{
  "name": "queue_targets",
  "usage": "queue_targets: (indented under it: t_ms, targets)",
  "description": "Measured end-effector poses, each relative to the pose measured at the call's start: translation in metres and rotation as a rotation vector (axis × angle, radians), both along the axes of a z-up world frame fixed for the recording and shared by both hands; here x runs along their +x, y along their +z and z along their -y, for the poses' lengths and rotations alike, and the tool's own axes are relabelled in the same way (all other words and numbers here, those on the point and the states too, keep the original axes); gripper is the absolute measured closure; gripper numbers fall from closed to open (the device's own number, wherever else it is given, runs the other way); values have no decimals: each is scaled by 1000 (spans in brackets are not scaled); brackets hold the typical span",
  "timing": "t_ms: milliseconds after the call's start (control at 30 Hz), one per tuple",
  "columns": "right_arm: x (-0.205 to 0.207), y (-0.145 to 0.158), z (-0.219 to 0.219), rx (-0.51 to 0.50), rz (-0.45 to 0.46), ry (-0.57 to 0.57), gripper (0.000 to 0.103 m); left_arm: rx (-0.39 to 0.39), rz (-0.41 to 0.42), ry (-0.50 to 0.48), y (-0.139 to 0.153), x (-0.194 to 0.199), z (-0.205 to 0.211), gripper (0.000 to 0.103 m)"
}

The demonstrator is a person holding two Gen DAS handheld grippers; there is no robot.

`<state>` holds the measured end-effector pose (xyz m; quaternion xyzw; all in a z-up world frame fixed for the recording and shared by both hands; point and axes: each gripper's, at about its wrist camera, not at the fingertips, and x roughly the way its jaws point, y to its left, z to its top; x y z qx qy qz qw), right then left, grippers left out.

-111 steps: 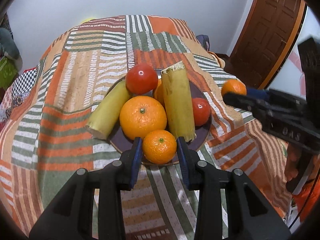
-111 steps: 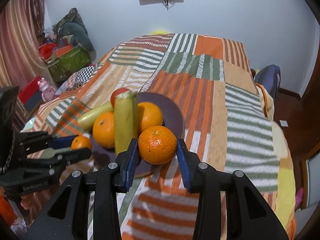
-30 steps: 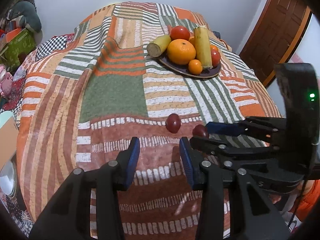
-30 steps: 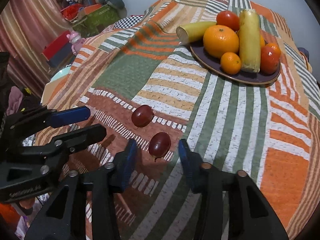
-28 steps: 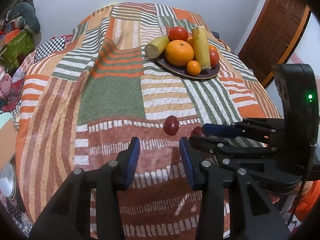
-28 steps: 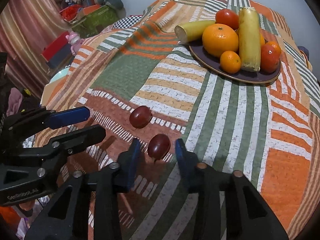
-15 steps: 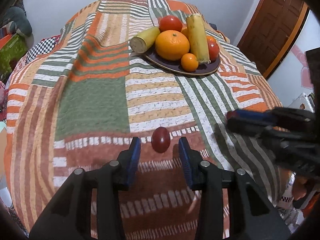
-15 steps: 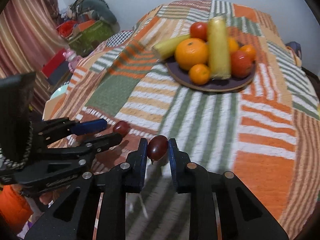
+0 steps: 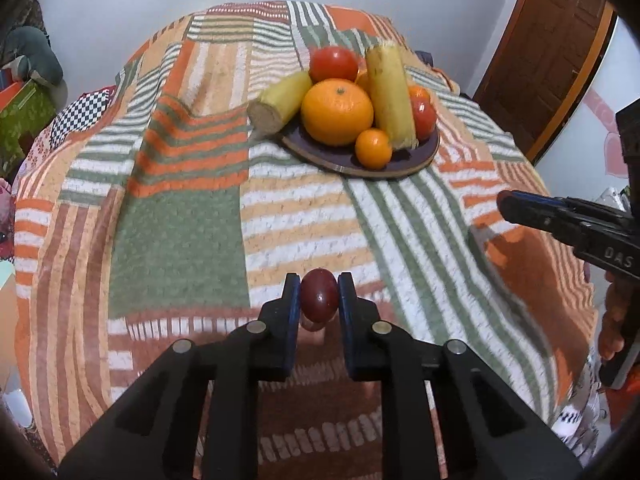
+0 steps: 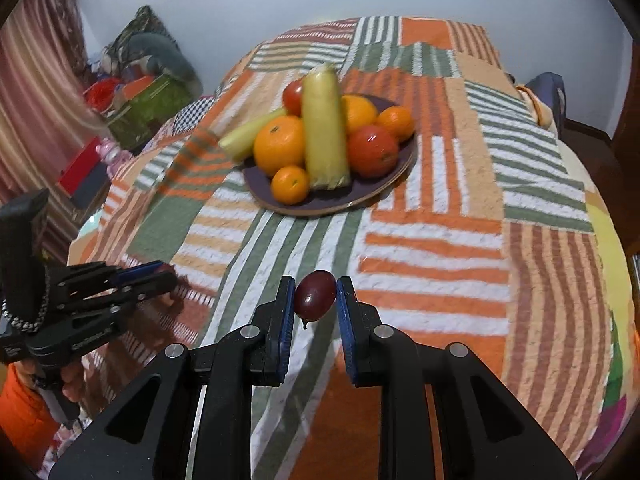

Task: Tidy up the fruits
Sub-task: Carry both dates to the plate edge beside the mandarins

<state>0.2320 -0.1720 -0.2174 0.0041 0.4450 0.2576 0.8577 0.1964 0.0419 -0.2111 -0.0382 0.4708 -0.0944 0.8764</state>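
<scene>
A dark plate (image 9: pixel 420 158) on the striped bedspread holds oranges, tomatoes and two yellow corn-like pieces; it also shows in the right wrist view (image 10: pixel 372 196). My left gripper (image 9: pixel 319 300) is shut on a dark red grape (image 9: pixel 319 298), low over the bedspread near its front edge. My right gripper (image 10: pixel 316 300) is shut on a second dark red grape (image 10: pixel 315 295), held above the bedspread. The plate lies well ahead of both grippers. The right gripper shows at the right of the left wrist view (image 9: pixel 516 206).
A wooden door (image 9: pixel 560 48) stands at the far right. Boxes, toys and a curtain (image 10: pixel 36 92) crowd the floor to the left of the bed. A dark bag (image 10: pixel 548 92) sits beyond the bed's far right edge.
My left gripper has closed on the grape that lay between its open fingers. My right gripper has lifted its grape and turned toward the plate.
</scene>
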Motion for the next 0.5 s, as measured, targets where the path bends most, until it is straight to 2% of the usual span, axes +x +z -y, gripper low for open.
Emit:
queue_targets:
  t_ms: [267, 500]
  targets:
    - [25, 12, -2, 17, 45, 7, 84, -18, 44, -25, 20, 31, 17, 85]
    - [53, 7, -10, -10, 54, 16, 83, -3, 56, -52, 22, 64, 32, 85]
